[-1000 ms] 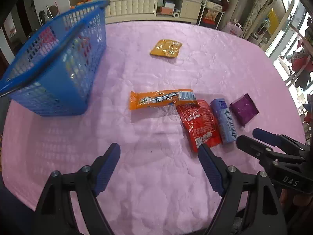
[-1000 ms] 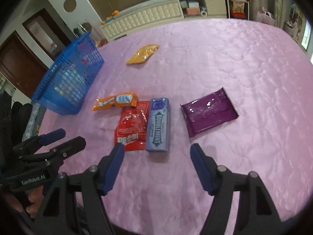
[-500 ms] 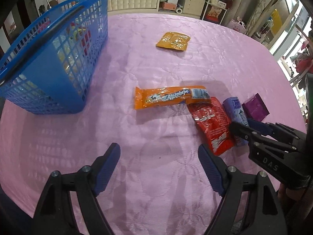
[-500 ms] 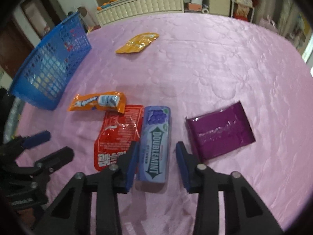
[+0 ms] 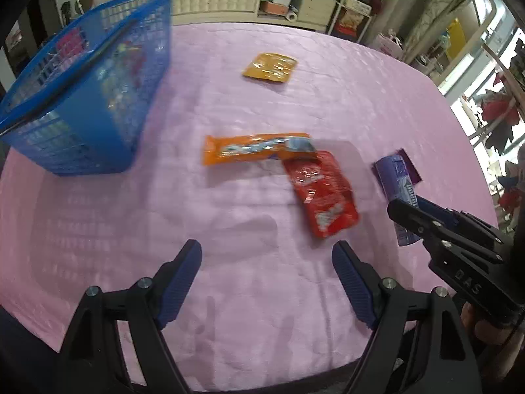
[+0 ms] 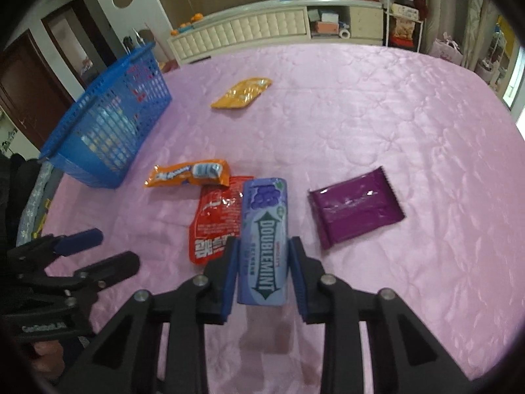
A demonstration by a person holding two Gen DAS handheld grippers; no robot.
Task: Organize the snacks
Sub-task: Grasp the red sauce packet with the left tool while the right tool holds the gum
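Note:
My right gripper [image 6: 264, 246] is shut on the lower end of a blue-violet Doublemint pack [image 6: 265, 216], and the pack hangs just above the pink cloth with its shadow beneath. In the left wrist view the same pack [image 5: 398, 180] sticks out of the right gripper [image 5: 408, 205] at the right. A red packet [image 6: 216, 216] lies left of it, and a long orange candy pack [image 6: 187, 174] overlaps the red packet's top. A purple wrapper [image 6: 356, 211] lies to the right. My left gripper [image 5: 266, 249] hovers open over bare cloth, short of the red packet [image 5: 321, 193].
A blue mesh basket [image 5: 98, 105] with several snacks inside stands at the far left of the table. A yellow-orange pouch [image 5: 270, 67] lies alone further back. White cabinets and shelves stand beyond the table's far edge. A hand holds the left gripper [image 6: 115, 248] at the lower left.
The right gripper's jaws came together on the Doublemint pack and lifted it slightly off the cloth, away from the red packet. The left gripper stays open.

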